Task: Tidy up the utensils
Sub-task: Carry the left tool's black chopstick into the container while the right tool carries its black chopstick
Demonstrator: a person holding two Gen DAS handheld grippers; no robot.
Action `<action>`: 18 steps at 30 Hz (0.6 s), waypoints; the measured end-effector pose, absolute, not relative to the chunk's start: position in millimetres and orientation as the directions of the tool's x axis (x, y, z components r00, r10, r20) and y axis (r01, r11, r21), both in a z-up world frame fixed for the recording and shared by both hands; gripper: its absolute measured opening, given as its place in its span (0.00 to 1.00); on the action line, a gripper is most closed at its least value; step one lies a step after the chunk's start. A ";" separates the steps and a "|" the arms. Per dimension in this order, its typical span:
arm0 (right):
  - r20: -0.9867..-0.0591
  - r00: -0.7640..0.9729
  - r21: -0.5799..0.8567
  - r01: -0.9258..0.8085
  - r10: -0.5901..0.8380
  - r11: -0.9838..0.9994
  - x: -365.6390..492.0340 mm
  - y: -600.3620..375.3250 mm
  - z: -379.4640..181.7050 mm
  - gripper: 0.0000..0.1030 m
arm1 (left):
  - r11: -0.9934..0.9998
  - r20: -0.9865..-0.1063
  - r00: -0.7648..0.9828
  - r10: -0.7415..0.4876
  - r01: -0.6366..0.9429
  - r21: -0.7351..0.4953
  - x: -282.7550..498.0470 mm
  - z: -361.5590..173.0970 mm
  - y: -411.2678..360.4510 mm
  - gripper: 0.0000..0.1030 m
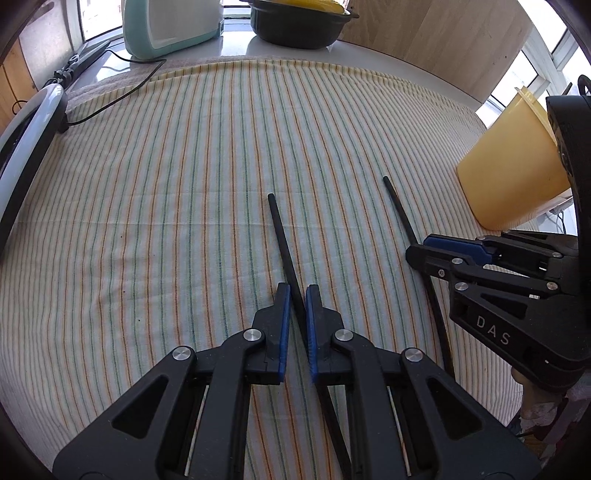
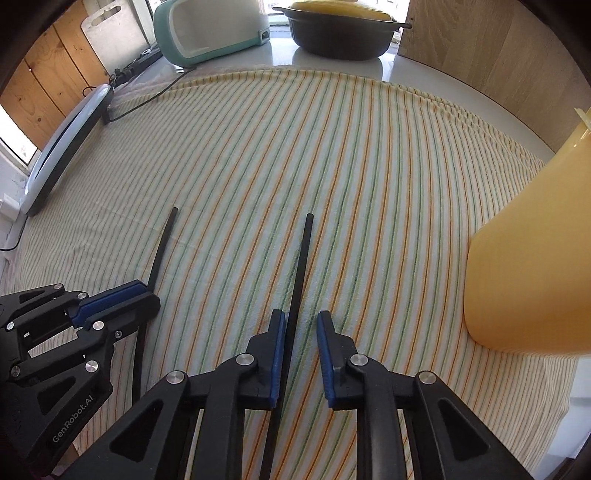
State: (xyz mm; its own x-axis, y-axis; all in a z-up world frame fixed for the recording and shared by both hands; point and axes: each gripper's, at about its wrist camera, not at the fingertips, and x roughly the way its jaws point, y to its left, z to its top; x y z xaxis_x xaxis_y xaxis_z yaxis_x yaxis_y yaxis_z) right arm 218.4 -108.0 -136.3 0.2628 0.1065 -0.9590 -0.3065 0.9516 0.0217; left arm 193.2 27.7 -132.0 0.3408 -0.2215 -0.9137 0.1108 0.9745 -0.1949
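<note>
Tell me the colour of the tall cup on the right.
Yellow cup; it shows best in the right wrist view.

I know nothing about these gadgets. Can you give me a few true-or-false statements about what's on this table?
1. Two black chopsticks are in view, a left chopstick and a right chopstick. True.
2. The tall cup is blue. False: the cup is yellow.
3. The left hand-held gripper has a chopstick between its fingers. True.
4. The black pot has no lid. False: the pot wears a yellow lid.
5. Both chopsticks already stand in the cup. False: they are outside it, over the striped cloth.
</note>
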 end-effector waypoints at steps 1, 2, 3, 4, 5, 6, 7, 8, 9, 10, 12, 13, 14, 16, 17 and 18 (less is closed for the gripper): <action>-0.958 0.268 0.017 -0.312 0.105 0.950 218.0 -107.1 -136.3 0.05 | 0.974 -0.912 0.343 -0.224 0.109 -0.199 191.9 -131.5 28.0 0.06; -0.957 0.270 0.019 -0.314 0.108 0.949 217.3 -107.4 -136.1 0.05 | 0.974 -0.911 0.345 -0.227 0.105 -0.203 191.9 -131.1 28.6 0.06; -0.956 0.269 0.026 -0.310 0.114 0.950 217.3 -107.9 -135.5 0.04 | 0.973 -0.908 0.348 -0.231 0.100 -0.209 191.4 -129.8 30.0 0.05; -0.956 0.267 0.037 -0.307 0.124 0.951 216.5 -109.2 -135.0 0.04 | 0.972 -0.906 0.353 -0.235 0.097 -0.214 190.9 -127.9 30.9 0.05; -0.954 0.265 0.053 -0.307 0.139 0.950 214.7 -111.7 -133.4 0.04 | 0.971 -0.902 0.360 -0.238 0.098 -0.218 190.1 -125.0 31.9 0.05; -0.951 0.269 0.065 -0.306 0.152 0.950 212.6 -113.5 -131.5 0.04 | 0.970 -0.898 0.368 -0.242 0.100 -0.220 189.2 -121.4 33.1 0.05; -0.948 0.278 0.067 -0.308 0.157 0.949 210.1 -114.8 -129.0 0.04 | 0.970 -0.894 0.375 -0.244 0.102 -0.221 188.5 -117.7 34.1 0.05; -0.943 0.289 0.071 -0.311 0.166 0.948 206.0 -116.9 -125.1 0.04 | 0.969 -0.890 0.385 -0.245 0.103 -0.223 187.5 -113.5 34.9 0.05; -0.938 0.298 0.081 -0.312 0.178 0.947 202.5 -119.0 -120.6 0.03 | 0.969 -0.885 0.395 -0.248 0.103 -0.226 186.4 -109.1 35.6 0.04; -0.932 0.305 0.094 -0.313 0.194 0.945 198.0 -121.6 -115.5 0.03 | 0.968 -0.879 0.404 -0.253 0.104 -0.230 185.3 -104.7 36.5 0.04; -0.919 0.331 0.104 -0.321 0.214 0.941 189.0 -126.1 -104.3 0.03 | 0.966 -0.867 0.426 -0.257 0.106 -0.234 182.8 -95.5 38.5 0.04; -0.910 0.348 0.106 -0.327 0.224 0.939 183.3 -128.5 -97.6 0.03 | 0.966 -0.861 0.439 -0.258 0.108 -0.235 181.6 -90.4 39.1 0.04; -0.901 0.364 0.110 -0.332 0.235 0.937 176.8 -130.9 -90.2 0.03 | 0.966 -0.854 0.452 -0.260 0.110 -0.236 178.6 -84.8 39.3 0.04; -0.882 0.393 0.122 -0.344 0.261 0.931 165.4 -133.4 -77.0 0.03 | 0.962 -0.837 0.475 -0.272 0.122 -0.243 173.7 -73.4 39.9 0.03; -0.871 0.407 0.128 -0.351 0.275 0.928 159.9 -135.7 -70.6 0.03 | 0.961 -0.829 0.486 -0.278 0.128 -0.246 171.2 -67.8 39.3 0.03; -0.860 0.423 0.133 -0.356 0.286 0.925 154.3 -137.9 -63.7 0.03 | 0.959 -0.820 0.497 -0.284 0.137 -0.248 168.9 -62.2 37.8 0.03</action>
